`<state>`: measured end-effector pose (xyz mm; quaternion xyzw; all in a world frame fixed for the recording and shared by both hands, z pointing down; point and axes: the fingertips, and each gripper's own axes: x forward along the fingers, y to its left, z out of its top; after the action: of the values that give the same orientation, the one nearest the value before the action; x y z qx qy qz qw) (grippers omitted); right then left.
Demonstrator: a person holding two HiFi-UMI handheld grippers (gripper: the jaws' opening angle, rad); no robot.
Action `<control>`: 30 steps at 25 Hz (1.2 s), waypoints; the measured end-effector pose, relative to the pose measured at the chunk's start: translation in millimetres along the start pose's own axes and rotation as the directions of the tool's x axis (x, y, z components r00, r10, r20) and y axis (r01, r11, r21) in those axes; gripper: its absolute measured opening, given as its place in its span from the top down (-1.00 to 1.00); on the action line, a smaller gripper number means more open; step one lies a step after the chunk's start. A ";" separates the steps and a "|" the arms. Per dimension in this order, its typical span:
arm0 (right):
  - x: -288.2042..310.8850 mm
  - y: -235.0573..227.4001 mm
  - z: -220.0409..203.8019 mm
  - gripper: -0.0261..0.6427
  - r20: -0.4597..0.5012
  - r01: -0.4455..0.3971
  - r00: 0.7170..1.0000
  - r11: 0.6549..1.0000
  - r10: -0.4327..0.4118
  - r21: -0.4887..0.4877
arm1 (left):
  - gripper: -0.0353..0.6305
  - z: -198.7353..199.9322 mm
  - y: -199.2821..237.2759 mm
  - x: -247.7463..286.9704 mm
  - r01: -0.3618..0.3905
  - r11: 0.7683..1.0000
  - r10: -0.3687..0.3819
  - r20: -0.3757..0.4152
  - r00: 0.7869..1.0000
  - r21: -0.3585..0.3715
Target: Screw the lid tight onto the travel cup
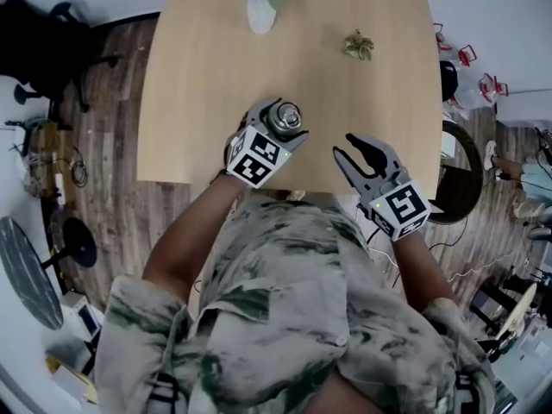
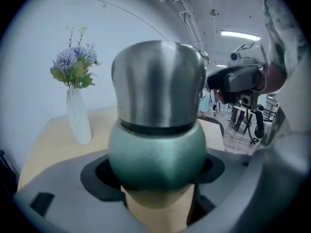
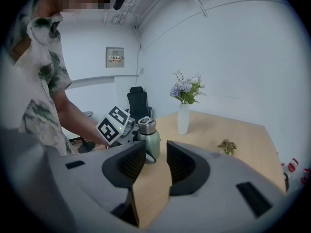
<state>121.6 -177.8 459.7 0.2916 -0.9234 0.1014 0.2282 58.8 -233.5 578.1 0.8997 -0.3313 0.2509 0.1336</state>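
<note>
The travel cup stands near the front edge of the wooden table, a green body with a steel lid on top. My left gripper is shut on the cup, and its pads press on the green body from both sides. My right gripper hovers to the right of the cup, apart from it, open with nothing between its fingers. In the right gripper view, the cup and the left gripper's marker cube show beyond the right gripper.
A white vase of purple flowers stands at the table's far edge. A small dried plant lies at the far right. A black office chair is off to the left, and a dark round seat sits by the table's right side.
</note>
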 end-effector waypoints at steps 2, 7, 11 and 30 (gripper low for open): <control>-2.1 -2.3 9.1 0.47 0.021 0.000 1.000 1.000 0.000 -0.012 | -0.29 11.3 -6.0 -12.1 0.030 0.999 -0.030 -0.006 1.000 0.016; -14.8 -6.0 37.9 0.41 0.083 -0.022 0.996 0.999 0.025 -0.038 | -0.29 46.9 -21.5 -44.9 0.104 0.994 -0.103 -0.007 0.995 0.047; -30.2 -1.1 68.6 0.28 0.149 -0.094 0.983 0.991 0.106 -0.090 | -0.29 75.7 -41.7 -69.8 0.208 0.974 -0.208 -0.010 0.978 0.085; -97.8 92.0 179.6 0.14 0.160 -0.591 0.738 0.743 0.655 -0.314 | -0.29 150.8 -152.8 -163.5 0.717 0.609 -0.723 -0.134 0.678 0.339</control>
<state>73.8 -112.7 250.5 -0.0564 -0.9940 0.0195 0.0915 107.9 -94.5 352.1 0.9668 0.1093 0.2255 0.0509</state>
